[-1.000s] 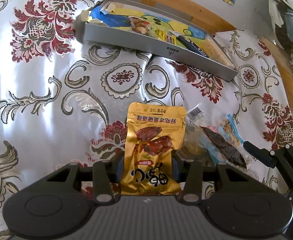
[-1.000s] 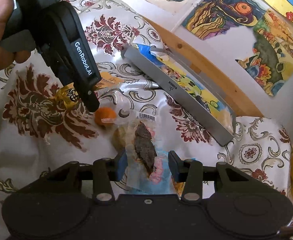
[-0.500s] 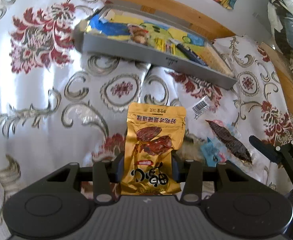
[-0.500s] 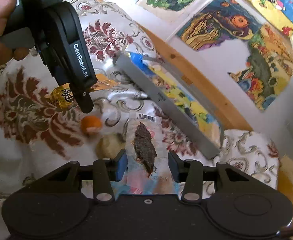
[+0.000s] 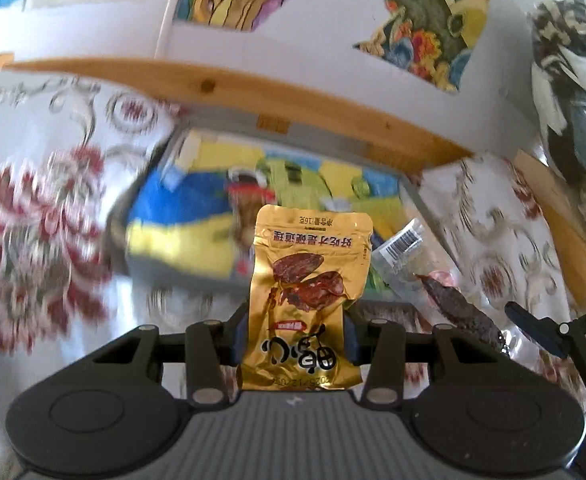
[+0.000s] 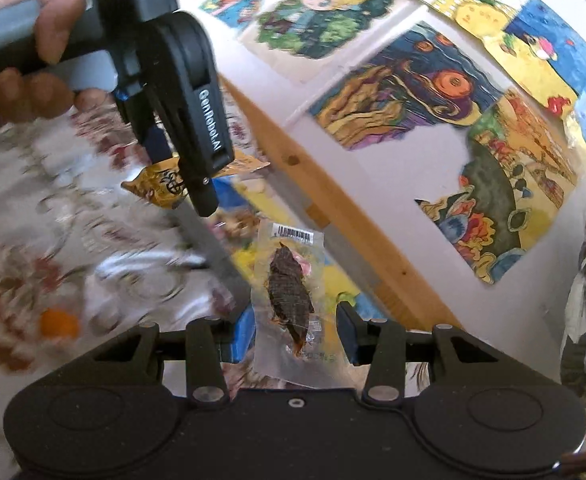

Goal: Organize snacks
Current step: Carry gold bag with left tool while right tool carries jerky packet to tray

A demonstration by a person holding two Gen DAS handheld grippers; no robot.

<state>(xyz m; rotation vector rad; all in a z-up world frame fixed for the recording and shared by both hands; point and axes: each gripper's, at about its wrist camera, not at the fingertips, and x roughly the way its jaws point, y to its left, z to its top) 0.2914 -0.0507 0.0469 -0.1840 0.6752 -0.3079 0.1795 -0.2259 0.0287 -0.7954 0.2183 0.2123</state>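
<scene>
- The left gripper [image 5: 295, 330] pinches a gold snack pouch [image 5: 308, 300] between its two blue pads; the pouch stands upright between the fingers, its print upside down.
- Beyond the left fingers lies a grey tray [image 5: 429, 216], blurred, with blue, yellow and green packets inside; the top of the pouch overlaps it in this view.
- The right gripper [image 6: 295, 334] holds a clear packet [image 6: 291, 300] with a dark dried piece inside. It stands between the blue pads, barcode end pointing away from the fingers. A gap shows between packet and right pad, so how firmly it is pinched I cannot tell.
- In the left view the clear packet sits just right of the gold pouch.
- In the right view a hand [image 6: 25, 52] grips the left gripper's handle up to the left.
- An orange ball [image 6: 58, 323] rests on the flowered cloth [image 6: 33, 248], left of the right fingers.
</scene>
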